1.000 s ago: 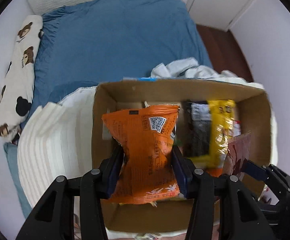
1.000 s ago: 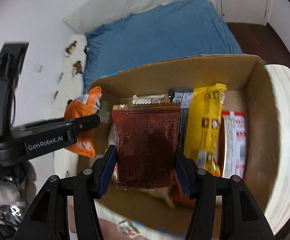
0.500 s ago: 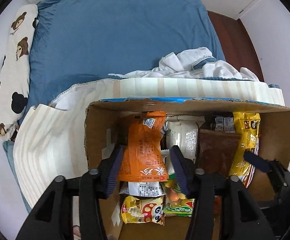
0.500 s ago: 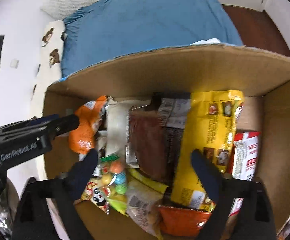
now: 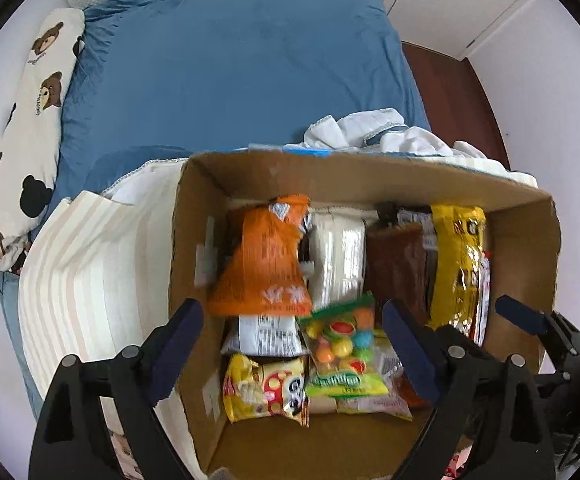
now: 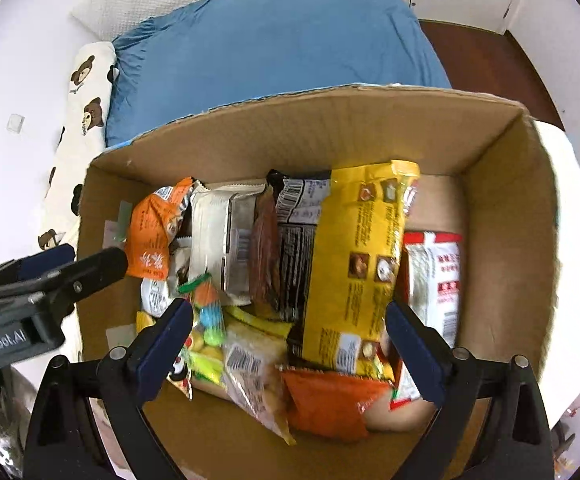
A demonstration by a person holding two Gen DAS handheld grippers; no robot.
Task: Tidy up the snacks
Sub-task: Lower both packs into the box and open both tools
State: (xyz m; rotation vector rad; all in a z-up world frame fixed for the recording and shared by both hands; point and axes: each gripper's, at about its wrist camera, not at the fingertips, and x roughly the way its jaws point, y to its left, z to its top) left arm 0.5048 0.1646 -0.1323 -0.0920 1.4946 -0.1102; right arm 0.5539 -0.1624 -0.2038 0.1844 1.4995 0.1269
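An open cardboard box [image 5: 370,172] holds several snack packets. My left gripper [image 5: 290,308] hangs over its left half, jaws opening, pads touching nothing. The orange packet [image 5: 262,264] leans free at the box's left end, beside a white packet [image 5: 338,256]. My right gripper [image 6: 288,308] hovers over the middle, jaws opening and clear of everything. The brown packet [image 6: 266,244] stands loose between the white packet [image 6: 218,236] and a yellow packet [image 6: 358,264]. A candy bag [image 5: 342,340] lies under the left gripper.
The box sits on a cream striped blanket [image 5: 90,264] at the foot of a blue bed [image 5: 230,68]. A bear-print pillow [image 5: 30,128] lies along the left wall, white clothes [image 5: 370,132] behind the box. A red and white packet [image 6: 434,280] stands near the box's right wall.
Both grippers opened and let go of their packets. The orange packet now leans in the box's left end, the brown one stands among the upright packets. Both grippers sank toward the box.
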